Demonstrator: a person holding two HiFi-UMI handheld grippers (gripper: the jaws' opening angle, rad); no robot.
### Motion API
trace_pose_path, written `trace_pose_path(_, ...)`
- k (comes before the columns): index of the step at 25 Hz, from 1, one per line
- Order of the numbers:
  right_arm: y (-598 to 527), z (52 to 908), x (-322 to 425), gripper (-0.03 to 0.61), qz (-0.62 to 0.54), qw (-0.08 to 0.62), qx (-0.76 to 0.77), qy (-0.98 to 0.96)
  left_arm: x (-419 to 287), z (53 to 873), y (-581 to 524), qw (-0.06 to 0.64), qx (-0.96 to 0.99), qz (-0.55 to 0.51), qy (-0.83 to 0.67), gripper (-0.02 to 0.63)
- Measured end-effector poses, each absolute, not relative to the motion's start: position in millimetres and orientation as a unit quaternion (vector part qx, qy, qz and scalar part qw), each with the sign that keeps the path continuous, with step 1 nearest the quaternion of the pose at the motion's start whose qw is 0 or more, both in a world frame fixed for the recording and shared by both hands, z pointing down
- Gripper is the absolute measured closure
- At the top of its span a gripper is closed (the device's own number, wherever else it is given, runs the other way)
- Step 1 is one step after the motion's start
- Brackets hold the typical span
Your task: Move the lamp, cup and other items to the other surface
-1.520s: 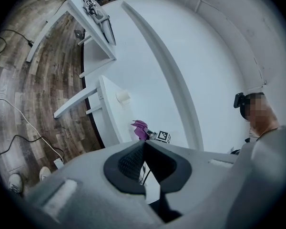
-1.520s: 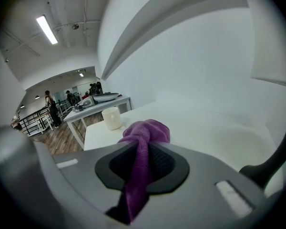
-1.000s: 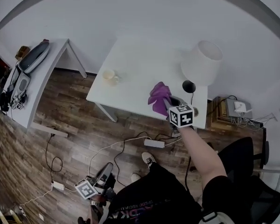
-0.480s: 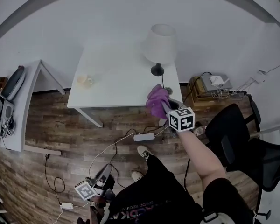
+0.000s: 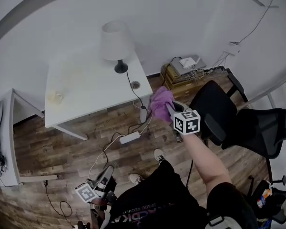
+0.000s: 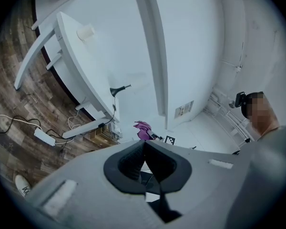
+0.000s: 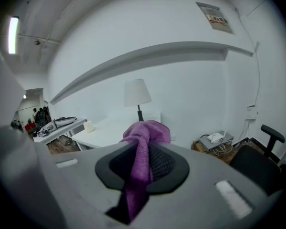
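1. The right gripper (image 5: 169,109) is closed on a purple cloth (image 5: 160,102). The cloth is pinched between the pads, bunched out past the tips, and a tail is left trailing back toward the gripper's base.
2. Gripper and cloth are held in the air over the wood floor (image 5: 62,147), off the near right corner of the white table (image 5: 86,92). A black chair (image 5: 217,109) is seen just to the gripper's right.
3. In the right gripper view, the lamp (image 7: 137,93) is found straight ahead of the jaws, upright on the table and well apart from the tips.
4. The cup (image 7: 89,126) is set on the same table, ahead of the jaws and to their left. A desk (image 7: 62,124) is seen farther left again.
5. The left gripper (image 6: 144,144) is held low beside the person's leg. Its jaw tips are brought together and nothing is caught between them.
6. From the left gripper, the table with lamp and cup is seen far ahead to the left. The cloth shows just above the tips, well apart.
7. A power strip (image 5: 130,137) lies on the floor between the two grippers in the head view.
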State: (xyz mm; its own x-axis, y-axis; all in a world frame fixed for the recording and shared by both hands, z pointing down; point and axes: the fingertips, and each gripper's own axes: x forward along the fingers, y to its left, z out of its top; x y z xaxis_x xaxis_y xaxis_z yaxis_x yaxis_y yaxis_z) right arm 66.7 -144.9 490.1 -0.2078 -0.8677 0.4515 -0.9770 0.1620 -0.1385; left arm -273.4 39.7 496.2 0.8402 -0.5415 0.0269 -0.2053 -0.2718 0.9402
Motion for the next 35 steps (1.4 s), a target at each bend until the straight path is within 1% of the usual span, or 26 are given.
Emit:
trace_pose_path(4, -127, 485, 121, 0.529, 0.206, 0.120, 0.649, -0.723, -238, 499, 33, 0.560, 0.792, -0.126, -0.208, 0.623)
trace_pose_path(8, -109, 482, 182, 0.528, 0.209, 0.112, 0.676, -0.698, -187, 495, 26, 0.568, 0.796, -0.112, -0.176, 0.623)
trace_pose_path(12, -86, 485, 261, 0.528, 0.219, 0.104, 0.706, -0.666, -130, 492, 21, 0.563, 0.806, -0.086, -0.157, 0.622)
trace_pose_path(16, -62, 502, 349, 0.529, 0.247, 0.096, 0.730, -0.629, -69, 492, 21, 0.585, 0.793, -0.089, -0.144, 0.623)
trace_pose_path(19, -45, 523, 411, 0.528, 0.269, 0.098, 0.745, -0.602, -26, 496, 20, 0.584, 0.796, -0.072, -0.144, 0.623)
trace_pose_path(22, -31, 549, 466, 0.528, 0.287, 0.115, 0.754, -0.580, 17, 502, 24, 0.595, 0.788, -0.064, -0.144, 0.623)
trace_pose_path(26, -14, 597, 531, 0.528, 0.322, 0.130, 0.760, -0.550, 55, 520, 30, 0.597, 0.786, -0.043, -0.156, 0.621)
trace_pose_path(30, 0, 654, 573, 0.528, 0.368, 0.152, 0.751, -0.526, 83, 526, 39, 0.605, 0.776, -0.016, -0.180, 0.623)
trace_pose_path(35, 13, 712, 596, 0.528, 0.413, 0.171, 0.748, -0.491, 90, 534, 48, 0.610, 0.767, 0.002, -0.201, 0.623)
